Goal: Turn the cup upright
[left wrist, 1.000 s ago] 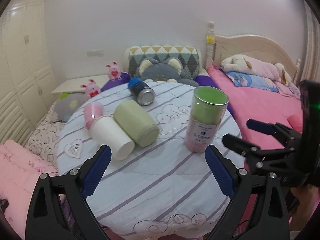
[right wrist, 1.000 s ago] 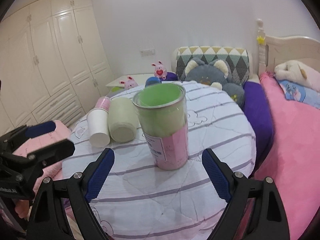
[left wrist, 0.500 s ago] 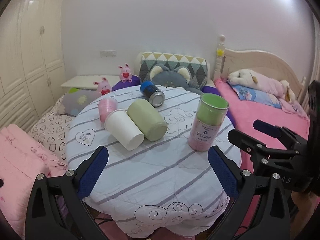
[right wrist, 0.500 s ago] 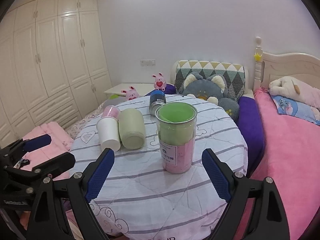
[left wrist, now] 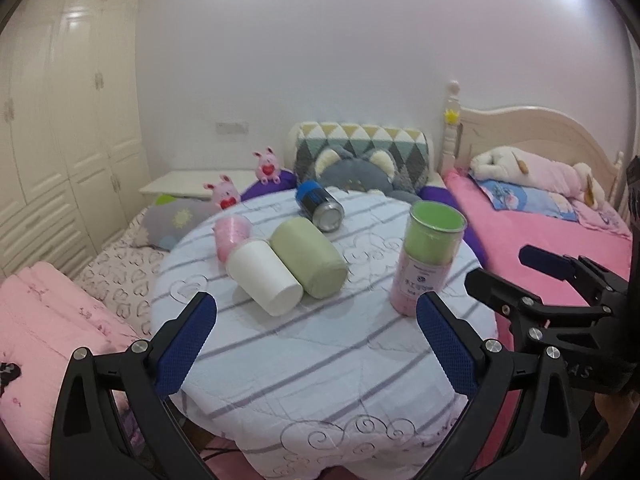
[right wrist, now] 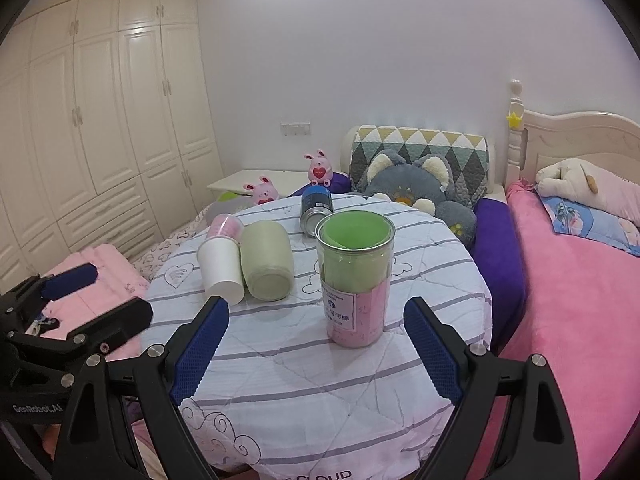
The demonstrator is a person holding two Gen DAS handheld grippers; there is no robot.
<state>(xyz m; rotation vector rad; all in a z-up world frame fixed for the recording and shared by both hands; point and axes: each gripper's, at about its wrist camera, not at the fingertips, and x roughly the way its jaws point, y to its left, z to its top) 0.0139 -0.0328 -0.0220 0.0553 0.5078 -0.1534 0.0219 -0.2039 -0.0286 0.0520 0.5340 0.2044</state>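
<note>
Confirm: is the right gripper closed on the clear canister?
No: the right gripper is wide open short of the clear canister, which stands upright and untouched on the table.

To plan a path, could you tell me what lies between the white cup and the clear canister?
The green cup, lying on its side against the white cup; then bare tablecloth to the clear canister, in both views.

White cup, sage cup, seemingly lilac-striped tablecloth.

Bare striped tablecloth lies open at six o'clock before the upright clear cup — at ten o'clock white cup, green cup and pink cup crowd together, touching.
</note>
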